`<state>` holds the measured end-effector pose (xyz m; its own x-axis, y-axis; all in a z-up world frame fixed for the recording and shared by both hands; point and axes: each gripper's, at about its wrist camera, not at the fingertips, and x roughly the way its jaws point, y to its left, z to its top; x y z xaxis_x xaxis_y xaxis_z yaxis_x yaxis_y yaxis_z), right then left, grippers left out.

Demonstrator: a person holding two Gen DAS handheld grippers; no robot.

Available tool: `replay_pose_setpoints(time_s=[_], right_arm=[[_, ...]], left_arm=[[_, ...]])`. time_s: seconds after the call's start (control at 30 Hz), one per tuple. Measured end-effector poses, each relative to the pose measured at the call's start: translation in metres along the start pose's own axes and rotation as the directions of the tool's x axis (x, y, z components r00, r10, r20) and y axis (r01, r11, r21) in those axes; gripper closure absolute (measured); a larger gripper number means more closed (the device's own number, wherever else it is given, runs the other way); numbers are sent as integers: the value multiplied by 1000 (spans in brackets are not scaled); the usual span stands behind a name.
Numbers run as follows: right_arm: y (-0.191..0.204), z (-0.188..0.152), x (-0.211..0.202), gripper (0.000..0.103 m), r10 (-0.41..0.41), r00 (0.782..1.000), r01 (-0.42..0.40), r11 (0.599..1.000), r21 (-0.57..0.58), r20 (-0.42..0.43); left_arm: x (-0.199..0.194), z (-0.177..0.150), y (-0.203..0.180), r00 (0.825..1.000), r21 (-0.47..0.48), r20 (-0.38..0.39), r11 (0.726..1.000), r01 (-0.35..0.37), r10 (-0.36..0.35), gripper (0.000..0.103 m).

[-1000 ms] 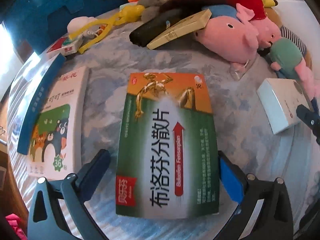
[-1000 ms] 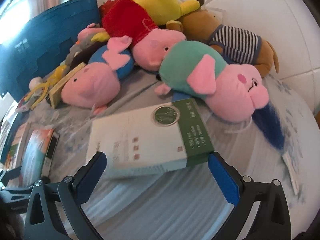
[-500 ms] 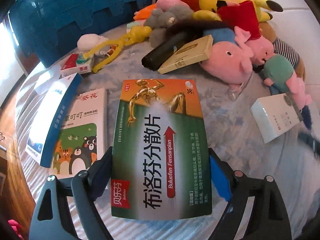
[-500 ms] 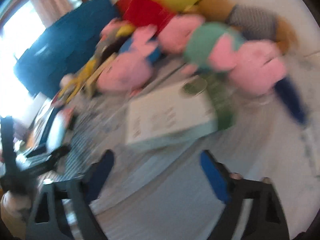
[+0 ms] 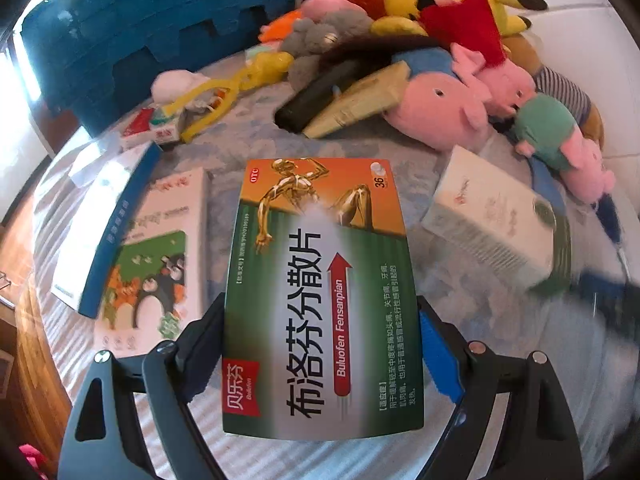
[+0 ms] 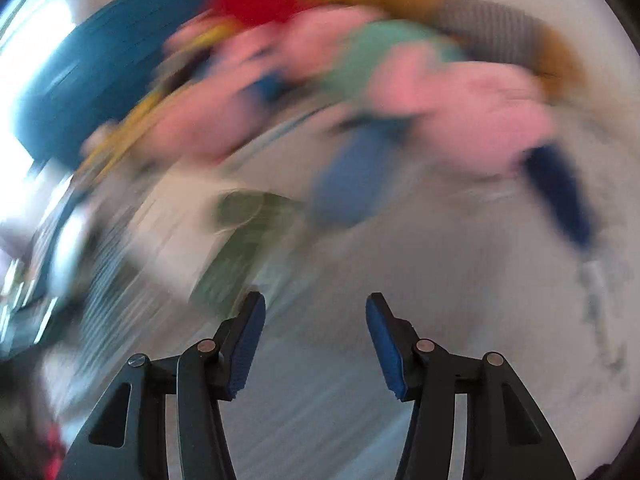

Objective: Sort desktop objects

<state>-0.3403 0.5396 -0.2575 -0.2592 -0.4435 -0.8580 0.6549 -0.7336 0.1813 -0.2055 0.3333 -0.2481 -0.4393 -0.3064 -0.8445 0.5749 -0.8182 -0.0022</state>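
Left wrist: jaws clamp the ibuprofen box's (image 5: 320, 300) side edges; right jaws (image 6: 316, 344) apart, holding nothing.

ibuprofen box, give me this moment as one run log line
left gripper: shut on ibuprofen box | right gripper: open, holding nothing | white and green box: on the bedspread

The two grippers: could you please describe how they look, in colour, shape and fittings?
Both the left gripper and the right gripper have black plastic frames with triangular cut-outs and silver screws or pins at the joints. Each finger carries a flat blue ribbed pad. No cables, markings or sleeves are visible.
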Motion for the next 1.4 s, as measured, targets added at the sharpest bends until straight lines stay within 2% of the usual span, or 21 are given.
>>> replay_pose_setpoints(time_s=[0.07, 0.1, 0.13, 0.17, 0.2, 0.27, 0.37, 0.57, 0.67, 0.73, 0.83, 1.13, 1.23, 1.4], right_arm=[[29, -6, -8, 44, 21, 1000, -20, 997, -75, 12], [35, -4, -18, 40, 21, 999, -17, 996, -86, 49], [40, -1, -27, 24, 22, 996, -14, 995, -98, 81], [42, 4, -33, 2, 24, 994, -13, 994, -112, 106], [45, 9, -38, 1, 27, 992, -10, 991, -133, 127], [53, 18, -38, 0, 34, 989, -4, 979, -203, 145], [59, 27, -16, 0, 40, 990, 2, 953, -302, 132], [56, 18, 28, 0, 101, 992, -55, 875, -481, 70], [58, 13, 44, 0, 100, 993, -52, 842, -537, 60], [54, 13, 50, 1, 112, 993, -74, 853, -517, 43], [47, 15, 48, 19, 119, 991, -76, 872, -484, 57], [46, 15, 45, 20, 102, 992, -57, 879, -473, 70], [53, 12, 41, 20, 59, 994, -10, 888, -459, 92], [69, 17, 6, 22, 51, 985, 24, 908, -418, 166]], left_arm=[[-3, 2, 7, 1000, -10, 14, 1000, -11, 11, 16], [-5, 3, 10, 1000, -16, 18, 1000, -14, 15, 16], [-7, 3, 13, 1000, -21, 18, 1000, -15, 15, 16], [-9, 2, 16, 1000, -27, 18, 1000, -15, 16, 16], [-10, 2, 18, 1000, -32, 17, 999, -15, 16, 16], [-12, 0, 22, 1000, -47, 13, 999, -11, 12, 16], [-14, -4, 23, 1000, -59, 12, 998, -12, 13, 16], [-7, -13, 19, 1000, -86, 1, 996, -20, 20, 16], [1, -17, 13, 999, -93, -11, 995, -31, 30, 16], [6, -21, 9, 999, -103, -16, 994, -40, 38, 16], [13, -25, 4, 999, -114, -21, 992, -48, 46, 16], [19, -31, -7, 999, -107, -31, 993, -46, 43, 16], [6, -27, -7, 999, -95, -4, 995, -35, 35, 16], [-26, -15, 2, 998, -100, 58, 995, -30, 36, 16]])
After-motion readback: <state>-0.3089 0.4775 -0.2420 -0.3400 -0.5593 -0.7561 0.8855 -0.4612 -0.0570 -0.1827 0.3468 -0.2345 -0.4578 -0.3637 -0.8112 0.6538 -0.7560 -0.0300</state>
